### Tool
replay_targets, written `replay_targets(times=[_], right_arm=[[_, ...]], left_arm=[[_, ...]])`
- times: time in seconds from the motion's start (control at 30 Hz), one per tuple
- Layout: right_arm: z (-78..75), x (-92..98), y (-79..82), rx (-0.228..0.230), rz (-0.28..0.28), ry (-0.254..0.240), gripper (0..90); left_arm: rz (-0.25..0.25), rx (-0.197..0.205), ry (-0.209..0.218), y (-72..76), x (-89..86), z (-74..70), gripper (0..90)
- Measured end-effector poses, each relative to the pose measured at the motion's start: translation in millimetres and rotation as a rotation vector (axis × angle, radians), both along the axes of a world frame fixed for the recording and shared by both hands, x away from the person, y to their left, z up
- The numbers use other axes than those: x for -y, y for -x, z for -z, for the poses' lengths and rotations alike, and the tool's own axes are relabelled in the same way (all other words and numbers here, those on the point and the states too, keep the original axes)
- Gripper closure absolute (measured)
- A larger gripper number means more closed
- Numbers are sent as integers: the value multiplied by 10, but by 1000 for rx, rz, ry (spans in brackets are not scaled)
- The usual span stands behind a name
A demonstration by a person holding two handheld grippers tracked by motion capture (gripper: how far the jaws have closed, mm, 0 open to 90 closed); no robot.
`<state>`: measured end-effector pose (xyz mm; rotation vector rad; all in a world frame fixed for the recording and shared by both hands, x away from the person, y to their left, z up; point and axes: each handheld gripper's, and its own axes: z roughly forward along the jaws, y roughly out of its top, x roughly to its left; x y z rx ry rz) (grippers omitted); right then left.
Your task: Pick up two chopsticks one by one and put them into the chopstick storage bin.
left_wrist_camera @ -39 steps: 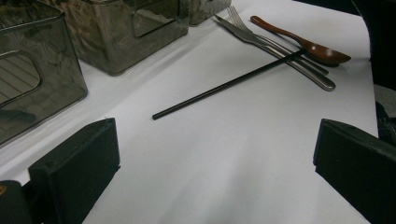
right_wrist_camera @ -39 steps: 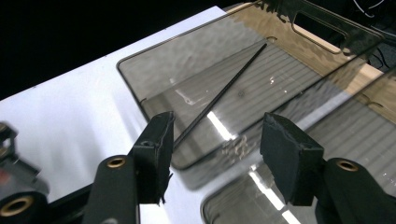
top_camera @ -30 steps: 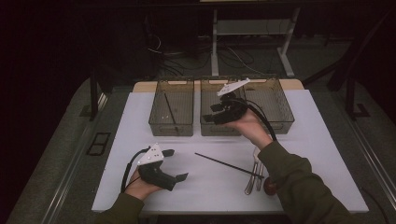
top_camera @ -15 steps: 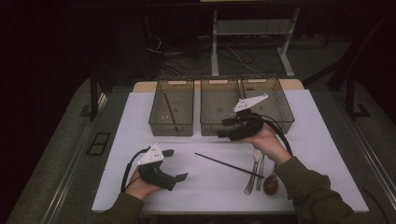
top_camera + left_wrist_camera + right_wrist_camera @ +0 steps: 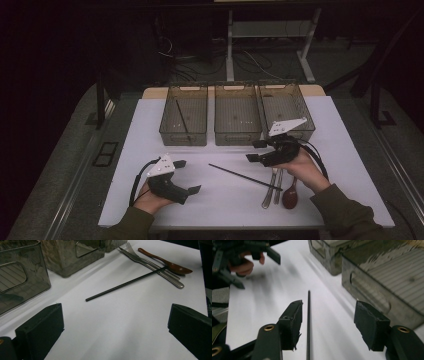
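While the left gripper (image 5: 182, 176) rests spread and empty near the worktop's front edge, the right gripper (image 5: 328, 323) hangs with jaws apart over the black chopstick (image 5: 245, 177) lying mid-worktop, nothing pinched. Sorting cutlery into the bins (image 5: 184, 135) seems the job; next, probably, lower and close on the stick.

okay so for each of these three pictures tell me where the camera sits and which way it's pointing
High view: above the person's side, facing forward and down on the table; both forearms, left tongs, right tongs show.
Left gripper view: on the left tongs, facing across the table at the chopstick, fork, knife and spoon; its own open jaws show.
Right gripper view: on the right tongs, low over the chopstick; its open jaws and the other hand show.
Shared: the chopstick and the bins.
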<state>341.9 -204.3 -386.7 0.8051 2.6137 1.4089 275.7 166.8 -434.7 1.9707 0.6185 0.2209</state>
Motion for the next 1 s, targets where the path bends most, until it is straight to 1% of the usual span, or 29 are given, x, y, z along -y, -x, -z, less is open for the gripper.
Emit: replay_targets(times=[0.1, 0.27, 0.3, 0.37, 0.5, 0.7, 0.77, 0.83, 1.0], right_arm=[[23, 73, 68, 7, -6, -6, 360], [33, 185, 180, 29, 4, -7, 315], [32, 203, 202, 27, 1, -8, 314], [39, 237, 246, 37, 0, -4, 316], [73, 304, 333, 42, -2, 7, 347], [158, 392, 427, 24, 0, 10, 403], [190, 401, 452, 24, -5, 17, 423], [226, 402, 468, 14, -9, 23, 455], [326, 357, 458, -3, -19, 66, 520]], left_arm=[[-1, 1, 1, 5, -3, -4, 0], [0, 0, 3, 6, -4, -5, 0], [0, 0, 3, 5, -5, -5, 0], [-1, -1, 5, 3, -5, -4, 0], [0, -2, 6, 10, -3, -7, 0], [0, -1, 4, 14, 1, -10, 0], [-3, 0, 11, 16, 3, -9, 0], [-3, 0, 10, 17, 2, -10, 0], [-3, 3, 3, 19, 2, -14, 0]])
